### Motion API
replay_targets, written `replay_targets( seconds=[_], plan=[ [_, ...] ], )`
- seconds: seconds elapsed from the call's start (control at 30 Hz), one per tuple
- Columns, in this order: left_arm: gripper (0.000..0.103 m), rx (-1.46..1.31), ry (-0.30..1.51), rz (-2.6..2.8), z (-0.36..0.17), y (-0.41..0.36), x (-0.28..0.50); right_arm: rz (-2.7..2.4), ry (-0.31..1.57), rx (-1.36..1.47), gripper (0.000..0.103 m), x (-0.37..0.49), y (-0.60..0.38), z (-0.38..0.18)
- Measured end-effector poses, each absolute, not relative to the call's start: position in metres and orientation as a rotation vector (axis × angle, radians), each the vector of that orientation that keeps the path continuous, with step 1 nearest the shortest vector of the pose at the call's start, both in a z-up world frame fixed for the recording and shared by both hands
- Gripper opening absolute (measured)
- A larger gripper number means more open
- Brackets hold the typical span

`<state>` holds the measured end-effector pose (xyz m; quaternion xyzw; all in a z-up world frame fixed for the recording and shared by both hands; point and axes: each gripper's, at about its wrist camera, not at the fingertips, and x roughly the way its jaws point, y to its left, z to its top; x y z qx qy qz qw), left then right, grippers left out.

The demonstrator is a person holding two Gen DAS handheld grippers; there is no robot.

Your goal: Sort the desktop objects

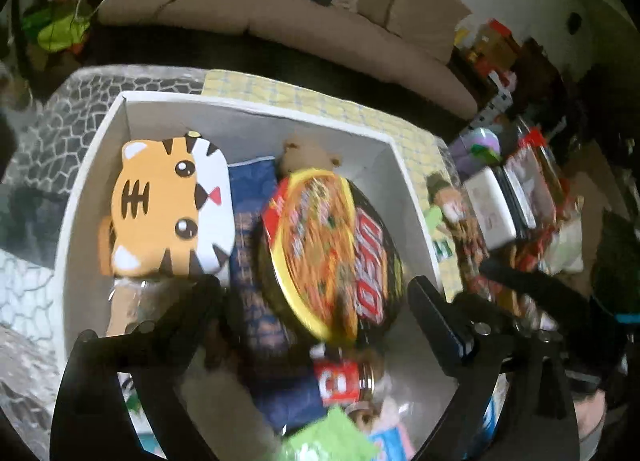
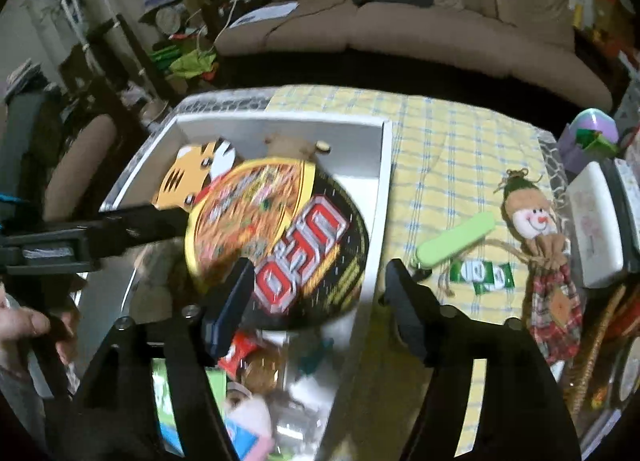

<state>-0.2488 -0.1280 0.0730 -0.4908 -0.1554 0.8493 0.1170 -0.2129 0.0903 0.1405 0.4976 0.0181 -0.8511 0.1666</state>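
A white box (image 1: 256, 107) (image 2: 386, 189) holds a round UFO noodle bowl (image 1: 332, 253) (image 2: 280, 245), a tiger-face item (image 1: 168, 209) (image 2: 188, 181), a brown plush (image 1: 308, 153) and small snack packs (image 1: 336, 381). My left gripper (image 1: 316, 297) hovers open above the box with the tilted noodle bowl between its fingers, not touching. My right gripper (image 2: 320, 285) is open over the box's right wall, near the bowl's edge. On the yellow checked cloth (image 2: 460, 149) lie a green case (image 2: 456, 237), green sachets (image 2: 480, 273) and a snowman doll (image 2: 536, 229).
A white rectangular box (image 2: 596, 225) and a purple-green egg-shaped toy (image 2: 592, 129) stand at the table's right with cluttered packs. The left gripper's arm (image 2: 80, 237) crosses the right wrist view. A beige sofa (image 2: 400, 29) stands behind the table.
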Motion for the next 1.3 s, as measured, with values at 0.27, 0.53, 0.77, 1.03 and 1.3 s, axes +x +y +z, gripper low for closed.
replay_targets(
  seconds=[0.27, 0.53, 0.77, 1.03, 1.3],
  plan=[
    [0.096, -1.486, -0.289, 2.529, 0.081, -0.119, -0.187, -2.368, 0.006, 1.431, 0.075, -0.166, 0.095, 0.137],
    [0.103, -1.47, -0.17, 2.665, 0.103, -0.128, -0.13, -2.382, 0.046, 1.378, 0.084, -0.116, 0.084, 0.151],
    [0.103, -1.443, -0.189, 2.704, 0.114, -0.132, -0.087, -2.403, -0.008, 1.328, 0.103, -0.076, 0.094, 0.168],
    [0.103, -1.402, -0.163, 2.658, 0.117, -0.095, -0.05, -2.422, -0.004, 1.31, 0.103, -0.029, 0.135, 0.183],
    [0.103, -1.337, -0.099, 2.589, 0.127, -0.028, -0.044, -2.532, 0.006, 1.321, 0.103, 0.001, 0.232, 0.201]
  ],
)
